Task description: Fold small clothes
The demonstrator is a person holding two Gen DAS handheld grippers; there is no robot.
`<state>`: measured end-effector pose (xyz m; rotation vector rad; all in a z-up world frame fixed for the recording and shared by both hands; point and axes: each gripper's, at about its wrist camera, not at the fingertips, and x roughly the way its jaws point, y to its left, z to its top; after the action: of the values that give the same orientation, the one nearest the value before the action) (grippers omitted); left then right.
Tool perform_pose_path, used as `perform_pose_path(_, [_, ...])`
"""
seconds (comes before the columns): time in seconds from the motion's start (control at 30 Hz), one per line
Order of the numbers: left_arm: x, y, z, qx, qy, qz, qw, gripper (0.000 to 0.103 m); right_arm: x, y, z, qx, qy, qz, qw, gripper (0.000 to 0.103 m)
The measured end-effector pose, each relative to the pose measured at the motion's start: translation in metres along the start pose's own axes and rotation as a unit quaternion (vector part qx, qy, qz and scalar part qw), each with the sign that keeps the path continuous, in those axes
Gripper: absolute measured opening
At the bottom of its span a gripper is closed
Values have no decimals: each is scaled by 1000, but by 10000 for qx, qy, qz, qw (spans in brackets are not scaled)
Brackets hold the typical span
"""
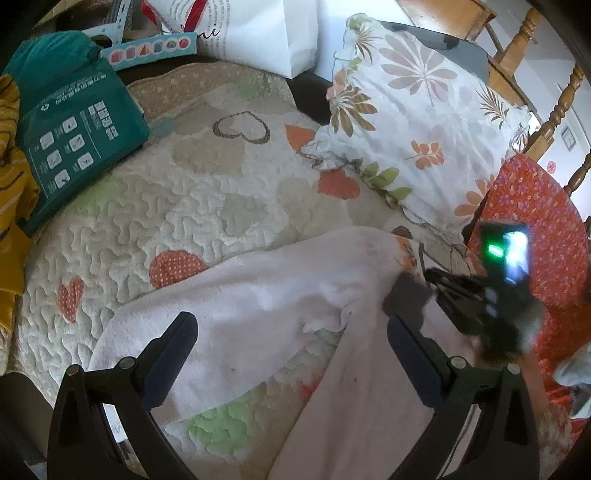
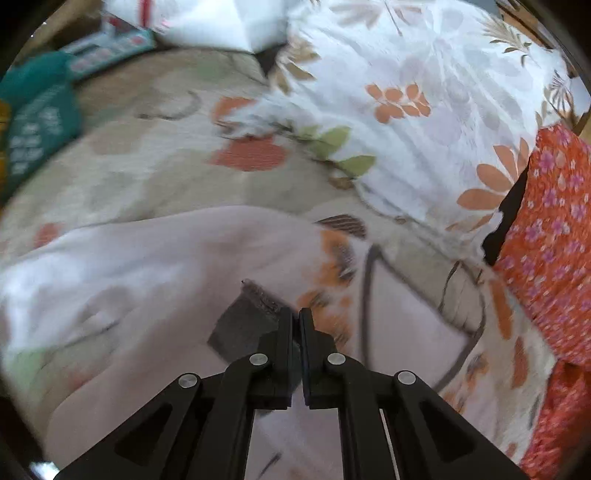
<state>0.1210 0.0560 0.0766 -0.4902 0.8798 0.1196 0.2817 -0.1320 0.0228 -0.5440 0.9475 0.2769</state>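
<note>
Pale pink small trousers (image 1: 266, 306) lie on a quilted heart-print bedspread (image 1: 192, 192), legs spread toward me. They have a dark grey cuff (image 1: 406, 295). My left gripper (image 1: 291, 332) is open just above the trousers, one finger over each leg. My right gripper (image 2: 295, 317) is shut on the dark cuff (image 2: 243, 321) of the trousers (image 2: 166, 258). In the left wrist view the right gripper (image 1: 436, 284) shows blurred at the right, at the cuff.
A floral pillow (image 1: 417, 122) lies at the back right. An orange flowered cloth (image 1: 535, 229) is at the right. A teal package (image 1: 70, 133) and yellow fabric (image 1: 11, 177) sit at the left. A white paper bag (image 1: 266, 33) and wooden chair (image 1: 524, 48) stand behind.
</note>
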Motion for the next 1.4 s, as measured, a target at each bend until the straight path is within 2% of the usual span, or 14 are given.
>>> perform_pose_path(0.07, [0,1,2,-25,-39,43,10000,102,12,-4,4,126,101,-262,9995,5])
perform_pose_path(0.13, [0,3,4,-75,-37,13,10000,102,3,-12,-2,466,-62,61,9989,8])
perform_pose_path(0.23, [-2,5,5,-103,-14,-46,9999,102,-18,-6,-24,588,-171,780,9951,24])
perform_pose_path(0.37, [0,4,2,-94,48,8,9999,102,-22,27,-51,-1,-137,809,9966,46])
perform_pose_path(0.57, [1,15,0,-184,81,155,9997,102,15,44,-54,-238,-52,3,9997,44])
perform_pose_path(0.6, [1,18,0,-243,85,157,9995,102,15,40,-51,-29,-17,94,10000,38])
perform_pose_path(0.63, [1,23,1,-339,96,160,9993,102,15,37,-49,103,40,152,9998,17])
perform_pose_path(0.67, [1,27,2,-401,101,151,9990,102,13,34,-47,221,65,162,9996,9])
perform_pose_path(0.8, [-2,37,4,-610,92,66,9981,102,-14,32,-40,670,-146,477,9965,8])
perform_pose_path(0.93, [-5,40,3,-628,33,100,9980,102,-42,48,-33,902,-409,1202,9878,9])
perform_pose_path(1.0, [-5,43,3,-656,56,123,9978,102,-45,66,-29,757,-365,1378,9869,9])
perform_pose_path(1.1, [-6,51,5,-722,81,116,9973,102,-40,86,-28,533,-161,1406,9885,23])
perform_pose_path(1.23, [-25,84,17,-1024,-267,406,9936,102,-64,96,-35,373,-469,1242,9904,30])
perform_pose_path(1.4, [-56,148,26,-1772,-808,1059,9751,102,-111,132,-46,-54,-865,1825,9794,49])
